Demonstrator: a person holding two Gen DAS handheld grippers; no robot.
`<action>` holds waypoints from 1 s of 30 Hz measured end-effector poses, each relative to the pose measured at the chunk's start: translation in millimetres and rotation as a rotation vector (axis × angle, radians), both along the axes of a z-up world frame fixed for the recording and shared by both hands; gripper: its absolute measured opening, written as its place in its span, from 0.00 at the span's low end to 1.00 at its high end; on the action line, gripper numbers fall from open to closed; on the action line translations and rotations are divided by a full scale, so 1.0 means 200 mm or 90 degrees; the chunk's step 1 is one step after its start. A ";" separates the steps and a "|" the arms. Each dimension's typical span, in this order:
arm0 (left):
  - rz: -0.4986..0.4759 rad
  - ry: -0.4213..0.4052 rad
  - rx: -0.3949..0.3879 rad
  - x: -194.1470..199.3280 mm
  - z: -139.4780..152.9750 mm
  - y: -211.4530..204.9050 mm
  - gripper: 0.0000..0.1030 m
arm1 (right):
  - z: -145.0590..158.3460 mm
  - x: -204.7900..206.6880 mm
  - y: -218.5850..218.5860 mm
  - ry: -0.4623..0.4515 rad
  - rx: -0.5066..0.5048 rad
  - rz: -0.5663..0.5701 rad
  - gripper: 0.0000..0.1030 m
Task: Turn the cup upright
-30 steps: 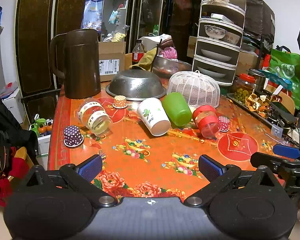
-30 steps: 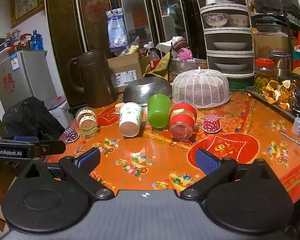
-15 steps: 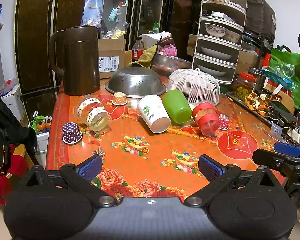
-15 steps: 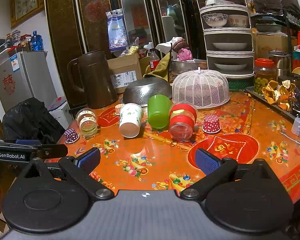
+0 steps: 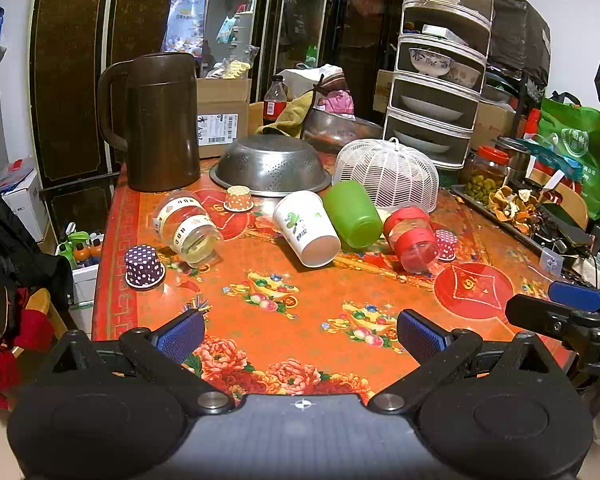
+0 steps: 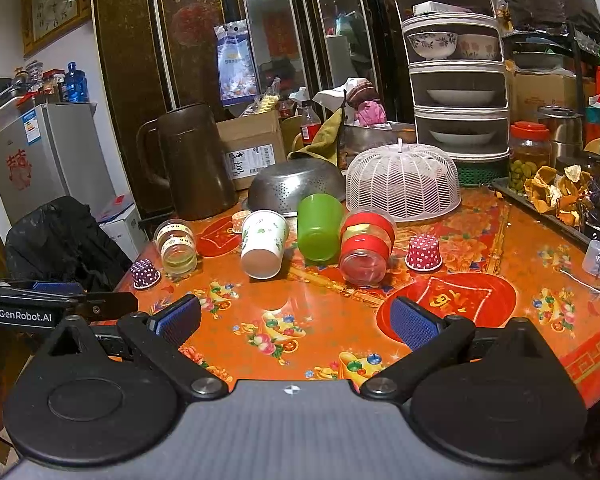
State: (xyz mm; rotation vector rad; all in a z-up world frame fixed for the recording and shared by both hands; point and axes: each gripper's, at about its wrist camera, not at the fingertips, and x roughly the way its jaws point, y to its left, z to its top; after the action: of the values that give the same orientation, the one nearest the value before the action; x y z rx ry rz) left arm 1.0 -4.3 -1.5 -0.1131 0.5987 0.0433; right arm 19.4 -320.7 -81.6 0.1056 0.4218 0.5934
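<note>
Several cups lie on their sides on the orange table: a white paper cup (image 5: pixel 306 228) (image 6: pixel 263 243), a green cup (image 5: pixel 352 214) (image 6: pixel 319 226), a clear cup with red bands (image 5: pixel 411 238) (image 6: pixel 365 246) and a clear cup with cream bands (image 5: pixel 186 224) (image 6: pixel 176 245). My left gripper (image 5: pixel 300 332) is open and empty above the table's near edge, well short of the cups. My right gripper (image 6: pixel 296 320) is open and empty, also near the front edge. Its fingers (image 5: pixel 556 308) show at the right of the left wrist view.
Small dotted paper cups stand upside down: purple (image 5: pixel 144 266), orange (image 5: pixel 239 199), red (image 6: pixel 423 252). Behind the cups are a brown jug (image 5: pixel 160 120), a steel colander (image 5: pixel 271 164), a white mesh food cover (image 5: pixel 386 174), a tiered dish rack (image 5: pixel 440 64) and a jar (image 6: pixel 530 148).
The left gripper has drawn back slightly from the table; the cups look a little farther off. The right gripper has hardly moved. Both stay open.
</note>
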 end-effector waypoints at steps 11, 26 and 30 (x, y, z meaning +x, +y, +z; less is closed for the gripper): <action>0.000 -0.004 -0.002 -0.01 0.01 0.00 1.00 | 0.00 -0.01 0.00 -0.005 0.003 0.004 0.99; -0.004 -0.003 -0.005 -0.02 0.01 -0.01 1.00 | 0.00 -0.02 -0.01 -0.007 0.004 0.004 0.99; -0.005 -0.003 -0.005 -0.02 0.01 -0.01 1.00 | 0.00 -0.02 0.00 -0.007 0.003 0.004 0.99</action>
State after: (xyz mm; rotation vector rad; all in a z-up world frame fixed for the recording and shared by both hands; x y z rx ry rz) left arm -2.9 -6.4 0.0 -0.1184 0.5953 0.0335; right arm 15.1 -321.7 -80.9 0.1060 0.4094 0.6009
